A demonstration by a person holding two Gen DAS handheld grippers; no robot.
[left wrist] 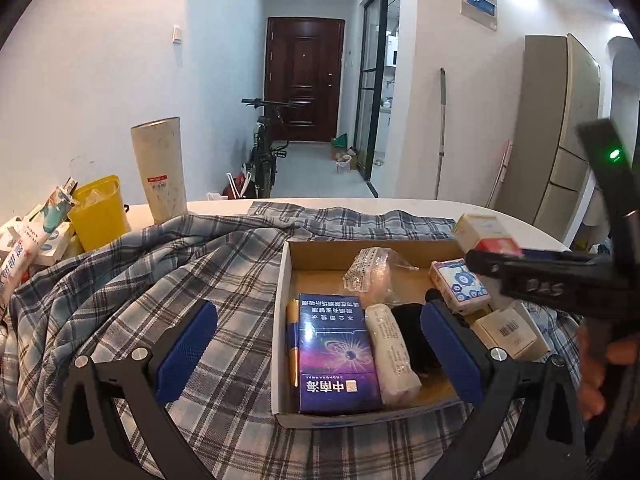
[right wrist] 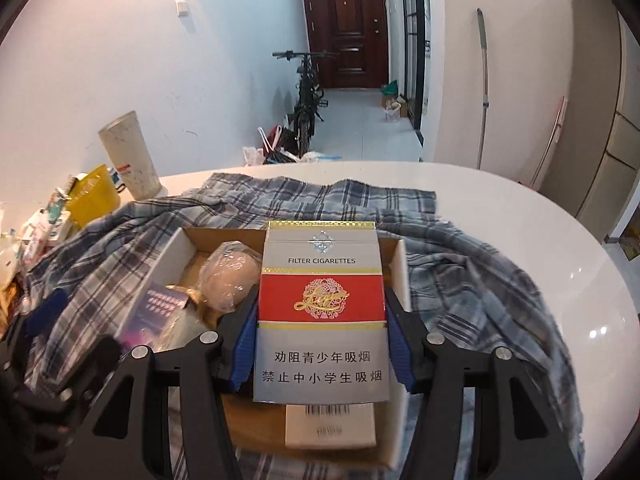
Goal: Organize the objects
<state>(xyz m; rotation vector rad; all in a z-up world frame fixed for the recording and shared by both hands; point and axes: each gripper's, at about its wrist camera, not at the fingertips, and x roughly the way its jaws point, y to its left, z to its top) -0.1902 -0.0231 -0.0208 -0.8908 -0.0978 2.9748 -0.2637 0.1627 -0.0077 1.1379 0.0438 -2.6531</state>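
Here, my right gripper (right wrist: 321, 344) is clamped on the red-and-silver cigarette pack (right wrist: 322, 312), held above the cardboard box (left wrist: 282, 280).

Its blue pads (right wrist: 245, 346) press both long sides of the pack, which hangs over a white barcoded carton (right wrist: 331, 424) in the box. My left gripper (left wrist: 320, 354) hovers with its jaws spread wide and nothing between them, above the blue cigarette pack (left wrist: 335, 354), a white roll (left wrist: 390, 354) and a black item (left wrist: 410, 336). The box sits on a plaid shirt (left wrist: 140, 280) on the white table (right wrist: 540, 232), with a yellow cup (left wrist: 98, 210) left.

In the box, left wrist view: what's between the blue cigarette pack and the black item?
A white wrapped roll lies between the blue cigarette pack and the black item in the cardboard box, seen in the left wrist view.
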